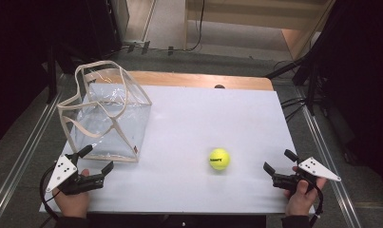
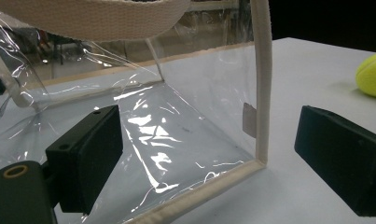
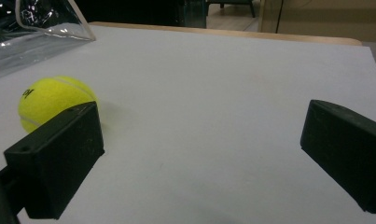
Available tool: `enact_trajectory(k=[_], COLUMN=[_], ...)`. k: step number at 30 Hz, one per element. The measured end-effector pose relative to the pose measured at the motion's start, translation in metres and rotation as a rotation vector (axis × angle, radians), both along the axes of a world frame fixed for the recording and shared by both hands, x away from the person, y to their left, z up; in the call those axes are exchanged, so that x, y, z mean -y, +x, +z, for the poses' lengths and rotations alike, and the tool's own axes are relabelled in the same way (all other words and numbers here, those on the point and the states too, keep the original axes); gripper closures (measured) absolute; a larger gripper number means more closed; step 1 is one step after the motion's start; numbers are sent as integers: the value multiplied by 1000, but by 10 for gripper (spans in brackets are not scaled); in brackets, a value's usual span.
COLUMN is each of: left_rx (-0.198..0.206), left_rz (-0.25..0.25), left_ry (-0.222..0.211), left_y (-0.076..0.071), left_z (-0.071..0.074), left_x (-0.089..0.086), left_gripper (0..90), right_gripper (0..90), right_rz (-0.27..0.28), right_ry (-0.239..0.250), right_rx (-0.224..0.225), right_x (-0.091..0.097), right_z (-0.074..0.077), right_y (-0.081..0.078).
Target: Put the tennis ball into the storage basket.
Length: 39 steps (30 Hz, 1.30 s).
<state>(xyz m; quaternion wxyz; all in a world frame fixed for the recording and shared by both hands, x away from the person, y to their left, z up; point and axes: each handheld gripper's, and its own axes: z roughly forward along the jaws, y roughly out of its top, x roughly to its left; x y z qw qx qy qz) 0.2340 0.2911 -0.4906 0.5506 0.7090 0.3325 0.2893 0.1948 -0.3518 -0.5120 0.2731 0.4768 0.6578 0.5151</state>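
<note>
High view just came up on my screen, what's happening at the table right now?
A person holds tongs in each hand at the near edge of the white table. The left tongs are open beside the near corner of the clear bag, gripping nothing. The right tongs are open too, with the tennis ball lying loose on the table between the bag and them.

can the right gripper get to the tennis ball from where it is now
Probably yes. The right gripper has its jaws open, and just bare white table lies between it and the tennis ball. The clear bag stands well off on the far side.
</note>
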Motion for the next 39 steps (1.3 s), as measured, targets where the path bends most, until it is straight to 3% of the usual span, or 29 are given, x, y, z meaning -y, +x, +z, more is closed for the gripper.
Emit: enact_trajectory(k=[6,12,21,24,28,31,39], left_rx=[-2,1,1,1,-1,-1,-4], left_rz=[-6,-17,-17,-19,-15,-15,-13], left_ry=[5,4,15,16,21,22,28], left_y=[0,-1,-1,-1,-1,-1,-1], left_z=[0,0,0,-1,-1,-1,-1], left_x=[0,1,2,2,3,3,4], left_gripper=[83,84,83,83,83,83,83], right_gripper=[0,0,0,0,0,0,0], right_rz=[31,77,126,180,189,232,279], right_ry=[-15,12,-41,-4,-22,-14,-92], right_rx=[-1,7,-4,0,-13,-25,-75], right_x=[-3,-4,-15,-19,-25,-29,-45], right_z=[1,6,18,23,31,36,44], right_y=[2,2,6,8,9,11,17])
